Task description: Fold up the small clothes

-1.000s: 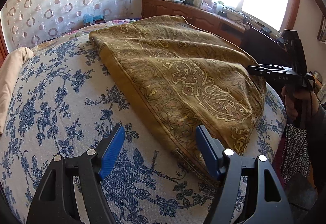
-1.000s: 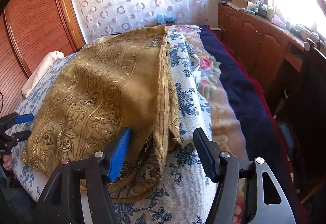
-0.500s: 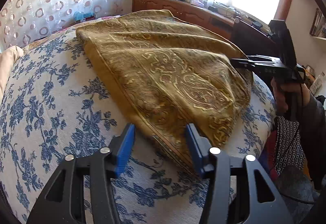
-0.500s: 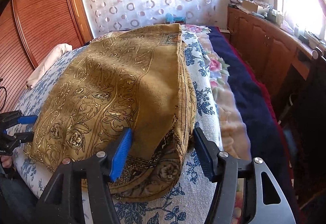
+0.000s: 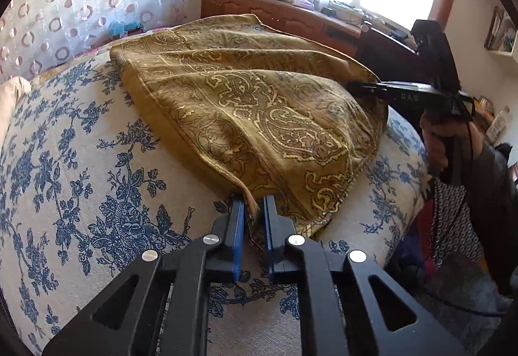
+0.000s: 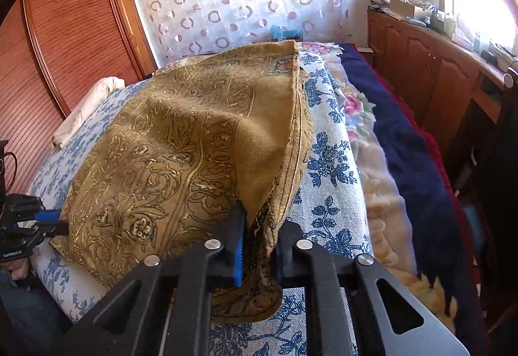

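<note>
While the gold paisley cloth point(image 5: 259, 116) lay spread over the bed point(image 5: 81, 168), whose blue-flowered cover showed bare along its left side, the left claw point(image 5: 252, 210) had just been closing and now pinched the cloth's near left corner between its blue pads at the bed's near edge. From that corner the fabric rose in a slack ridge and ran across toward the bed's right edge. At that edge the right claw point(image 6: 259, 226), held in a hand point(image 5: 437, 142), had likewise just been closing and gripped the near right corner, the cloth bunched between its fingers and a rounded flap hanging below them. Beyond the bed's right edge lay a floral blanket point(image 6: 372, 187).
</note>
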### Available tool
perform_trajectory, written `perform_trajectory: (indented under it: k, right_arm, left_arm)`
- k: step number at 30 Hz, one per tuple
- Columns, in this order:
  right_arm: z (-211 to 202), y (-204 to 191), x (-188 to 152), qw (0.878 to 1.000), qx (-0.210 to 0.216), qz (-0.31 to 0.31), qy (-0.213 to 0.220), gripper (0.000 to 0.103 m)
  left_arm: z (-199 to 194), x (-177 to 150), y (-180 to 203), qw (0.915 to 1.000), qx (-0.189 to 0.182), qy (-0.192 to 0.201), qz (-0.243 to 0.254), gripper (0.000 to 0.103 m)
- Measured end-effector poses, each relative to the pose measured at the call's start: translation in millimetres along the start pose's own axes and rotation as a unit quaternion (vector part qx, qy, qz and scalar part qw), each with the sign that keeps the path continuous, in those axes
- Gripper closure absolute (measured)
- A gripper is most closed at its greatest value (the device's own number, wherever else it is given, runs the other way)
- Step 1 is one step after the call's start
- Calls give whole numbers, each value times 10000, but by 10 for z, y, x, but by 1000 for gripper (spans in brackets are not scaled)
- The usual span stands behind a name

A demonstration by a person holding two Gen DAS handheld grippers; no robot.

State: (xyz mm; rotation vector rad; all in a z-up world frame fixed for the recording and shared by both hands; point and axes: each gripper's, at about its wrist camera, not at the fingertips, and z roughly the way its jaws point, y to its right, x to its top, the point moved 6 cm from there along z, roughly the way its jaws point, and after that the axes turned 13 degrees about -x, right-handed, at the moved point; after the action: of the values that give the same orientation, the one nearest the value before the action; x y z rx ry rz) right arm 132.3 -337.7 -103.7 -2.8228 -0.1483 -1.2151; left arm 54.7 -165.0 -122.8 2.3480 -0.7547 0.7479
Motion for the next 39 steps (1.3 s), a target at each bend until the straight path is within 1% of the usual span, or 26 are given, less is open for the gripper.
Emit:
perform_trajectory:
  k: [2, 5, 10, 14, 20, 23, 27, 29, 32, 33, 35, 37, 39]
  right_arm:
    - [-28, -9, 3, 10000, 0, 47, 61, 92]
    - [-109, -11, 19, 9998, 28, 111, 184, 93]
    - [-289, -53, 55, 9992, 141, 116, 361, 93]
    - [-433, -126, 76, 9984, 251, 51, 498, 94]
    - [-525, -144, 175, 9973, 385, 41, 622, 94]
    - [-526, -88, 344, 9965, 439, 109, 708, 94]
    - [-446, -24, 687, 9955, 496, 233, 770, 93]
    - [-326, -12, 880, 9959, 417, 228, 770, 93]
    - [-83, -16, 1100, 9967, 279, 277, 705, 93]
    - [-7, -15, 1160, 9969, 270, 320, 670, 93]
    - [136, -50, 1273, 9972, 195, 358, 623, 85]
    - [277, -79, 1367, 9978, 125, 306, 583, 82]
    - [392, -135, 1431, 9985, 10, 145, 534, 69]
  left_arm:
    - [-58, 29, 1, 9999, -35, 106, 5, 97]
    - [-204, 112, 36, 9993, -69, 374, 51, 99]
    - [-496, 220, 87, 9969, -49, 771, 133, 100]
    - [-732, 305, 35, 9942, 8, 1068, 104, 100]
    - [-879, 519, -92, 9910, -91, 1334, 0, 100]
    - [-922, 724, -188, 9892, -103, 1462, 5, 100]
    - [-923, 1131, -438, 9862, -82, 1651, -138, 100]
    - [-871, 1344, -596, 9852, -22, 1699, -228, 100]
    - [-767, 1546, -770, 9854, 169, 1675, -241, 100]
    - [-721, 1599, -837, 9857, 216, 1649, -277, 100]
    - [-614, 1696, -971, 9866, 310, 1570, -328, 100]
    - [-517, 1752, -1106, 9871, 429, 1495, -368, 100]
    - [-376, 1809, -1289, 9878, 534, 1384, -472, 100]
